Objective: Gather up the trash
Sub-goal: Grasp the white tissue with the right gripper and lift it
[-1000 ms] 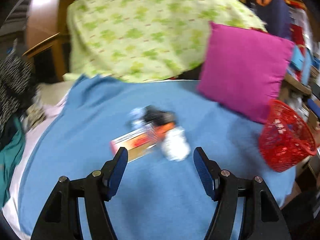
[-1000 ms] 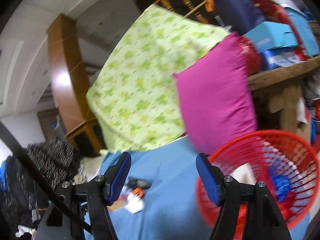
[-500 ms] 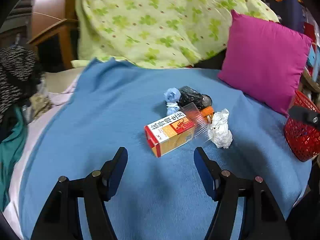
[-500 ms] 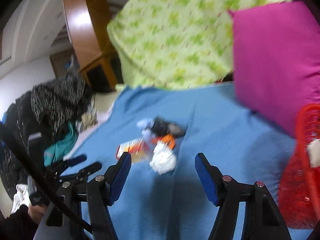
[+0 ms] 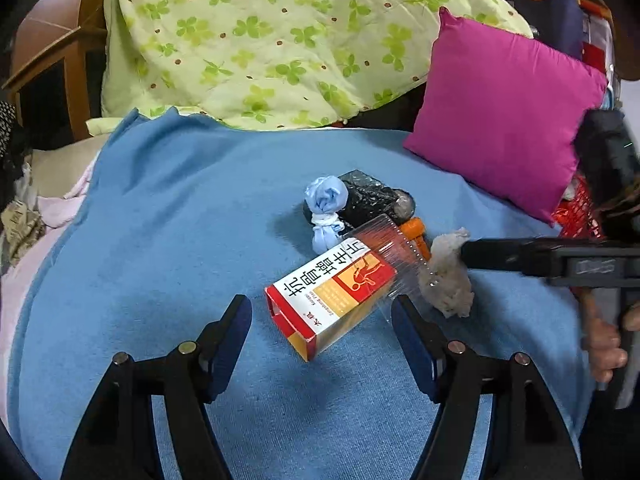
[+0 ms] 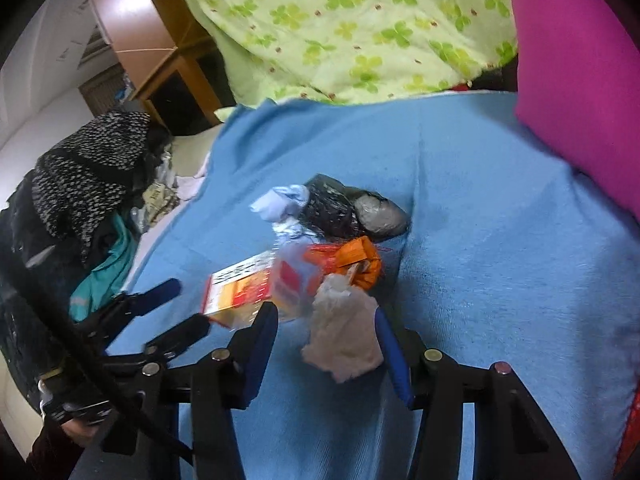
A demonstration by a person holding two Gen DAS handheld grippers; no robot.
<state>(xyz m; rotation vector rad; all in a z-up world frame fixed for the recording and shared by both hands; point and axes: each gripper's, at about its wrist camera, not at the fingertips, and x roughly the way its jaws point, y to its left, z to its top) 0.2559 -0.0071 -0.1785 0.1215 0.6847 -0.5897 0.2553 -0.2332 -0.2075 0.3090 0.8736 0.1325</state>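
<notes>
Blue blanket [image 5: 160, 240] under a trash pile. Red-and-white carton [image 5: 332, 292] lying slantwise just ahead of left gripper [image 5: 320, 340], jaws opening, empty. Crumpled white tissue [image 6: 344, 336] between right gripper [image 6: 326, 344] pads, closing, not yet pinched; nearer hand.

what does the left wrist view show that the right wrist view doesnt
Only the left wrist view: the red basket behind the right gripper, and the box's printed face.
Only the right wrist view: the speckled black garment, and the right gripper's jaws closing around the tissue.
Both: blue blanket, pink pillow, black bag, left gripper.
</notes>
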